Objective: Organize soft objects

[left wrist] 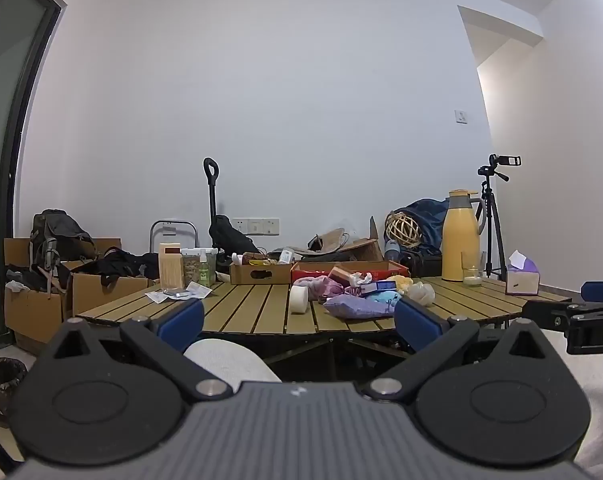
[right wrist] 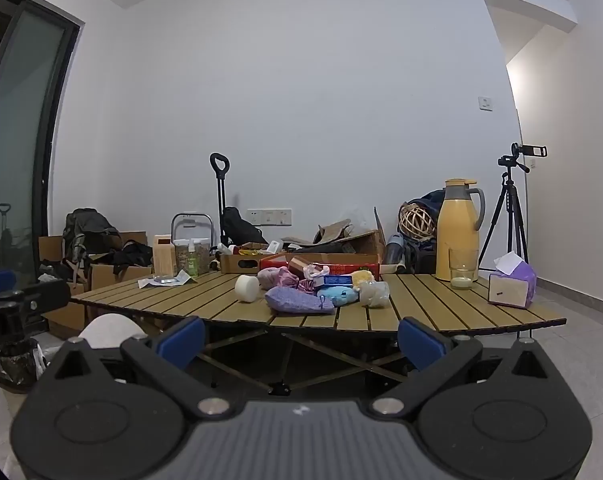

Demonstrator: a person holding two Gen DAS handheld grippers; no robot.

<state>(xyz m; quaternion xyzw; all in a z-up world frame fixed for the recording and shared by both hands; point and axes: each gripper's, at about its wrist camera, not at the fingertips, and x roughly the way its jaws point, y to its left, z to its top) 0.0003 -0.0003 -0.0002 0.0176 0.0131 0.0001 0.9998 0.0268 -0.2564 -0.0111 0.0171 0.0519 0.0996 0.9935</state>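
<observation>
Facing table underframe (right wrist only)

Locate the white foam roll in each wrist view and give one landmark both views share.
Left wrist view: the white foam roll stands just left of the pile of soft things, near the table's front edge, about mid-picture.
Right wrist view: the white foam roll lies left of centre, left of the purple pouch.
Shared landmark: the yellow thermos jug on the table's right side.
</observation>
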